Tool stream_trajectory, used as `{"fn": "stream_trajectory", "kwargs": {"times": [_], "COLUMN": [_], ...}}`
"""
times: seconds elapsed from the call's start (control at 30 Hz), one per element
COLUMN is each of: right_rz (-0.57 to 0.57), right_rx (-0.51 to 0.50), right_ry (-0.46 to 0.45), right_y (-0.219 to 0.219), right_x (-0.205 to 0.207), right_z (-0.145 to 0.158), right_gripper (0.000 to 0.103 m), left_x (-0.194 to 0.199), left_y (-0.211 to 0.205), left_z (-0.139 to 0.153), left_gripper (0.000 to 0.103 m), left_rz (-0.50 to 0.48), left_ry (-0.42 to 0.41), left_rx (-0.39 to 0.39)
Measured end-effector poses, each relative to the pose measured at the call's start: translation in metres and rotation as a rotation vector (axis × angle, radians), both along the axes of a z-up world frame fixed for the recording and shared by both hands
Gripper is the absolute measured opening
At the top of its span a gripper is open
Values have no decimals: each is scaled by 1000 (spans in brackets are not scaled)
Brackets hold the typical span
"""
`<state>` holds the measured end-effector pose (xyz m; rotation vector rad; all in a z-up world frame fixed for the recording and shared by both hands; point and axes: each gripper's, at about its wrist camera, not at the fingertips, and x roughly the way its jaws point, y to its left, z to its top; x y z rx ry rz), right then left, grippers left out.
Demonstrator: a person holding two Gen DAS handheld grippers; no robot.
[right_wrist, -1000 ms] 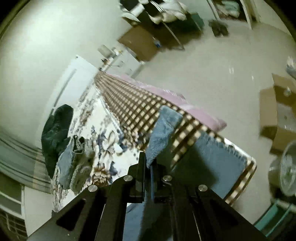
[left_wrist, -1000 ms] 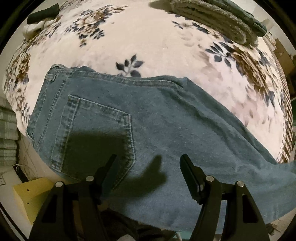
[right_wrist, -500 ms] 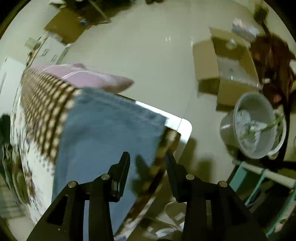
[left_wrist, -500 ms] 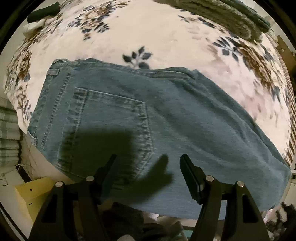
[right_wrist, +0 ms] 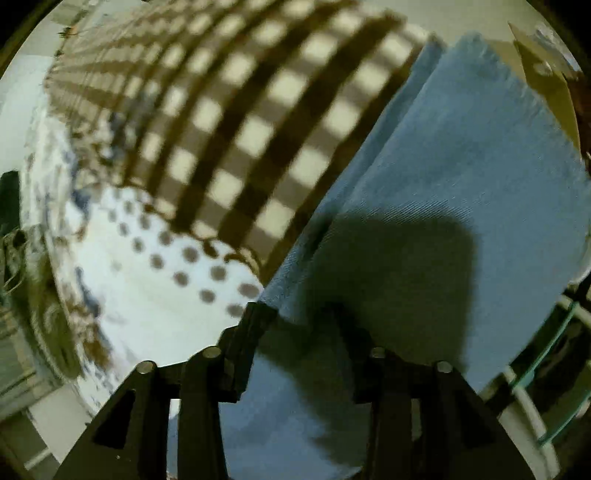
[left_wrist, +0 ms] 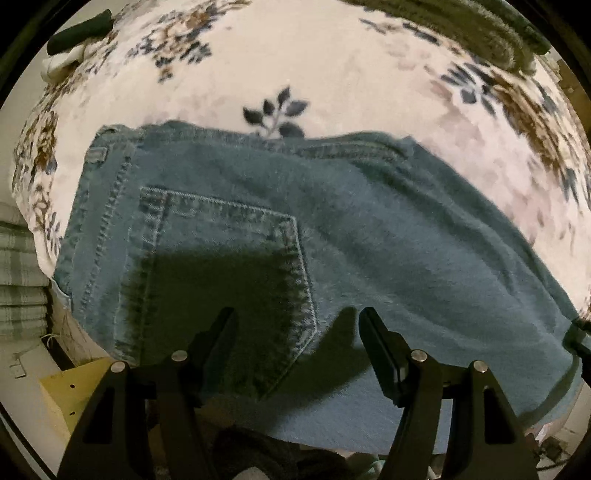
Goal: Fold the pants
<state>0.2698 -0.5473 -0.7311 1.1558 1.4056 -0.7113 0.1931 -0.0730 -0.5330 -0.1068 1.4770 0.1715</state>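
Blue denim pants lie flat on the floral bedspread, waistband to the left, back pocket facing up. My left gripper is open and empty, hovering just above the pocket's lower corner. In the right wrist view the pants' leg lies flat over the checkered part of the bedspread. My right gripper is open and empty, close above the leg's left edge.
Folded knit and dark garments lie at the bed's far edge. A dark and white bundle sits far left. A yellow box stands on the floor at lower left. A glass-edged frame shows at lower right.
My right gripper opened and let go of the lifted pant leg, which now lies flat on the bed, then dropped close to it. My left gripper moved slightly nearer the pants.
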Motion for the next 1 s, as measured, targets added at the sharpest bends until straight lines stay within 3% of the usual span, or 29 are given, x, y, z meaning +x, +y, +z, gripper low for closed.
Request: {"fn": "stream_trajectory", "kwargs": {"times": [0.03, 0.07, 0.3, 0.5, 0.6, 0.63, 0.67, 0.83, 1.0], "right_rz": [-2, 5, -11, 33, 33, 52, 80, 425, 794], "right_rx": [-26, -56, -182, -157, -78, -49, -33, 111, 264], "right_ry": [5, 7, -106, -67, -78, -90, -109, -207, -215], "right_y": [4, 7, 19, 19, 26, 32, 43, 164, 321], "right_x": [1, 3, 15, 23, 20, 20, 23, 83, 155], "right_z": [1, 4, 46, 34, 32, 36, 42, 65, 46], "right_gripper": [18, 2, 2, 3, 17, 32, 43, 46, 46], "left_x": [0, 1, -5, -7, -9, -10, -11, -4, 16], "left_y": [0, 2, 12, 24, 41, 47, 55, 97, 136], "left_z": [-3, -5, -12, -10, 0, 4, 9, 19, 0], "left_gripper": [66, 66, 66, 66, 66, 66, 66, 66, 66], "left_rz": [3, 6, 23, 41, 61, 69, 81, 153, 188], "left_ry": [4, 7, 21, 13, -3, -10, -21, -48, -37], "left_rx": [-3, -5, -19, -35, -45, -47, -44, -18, 19]}}
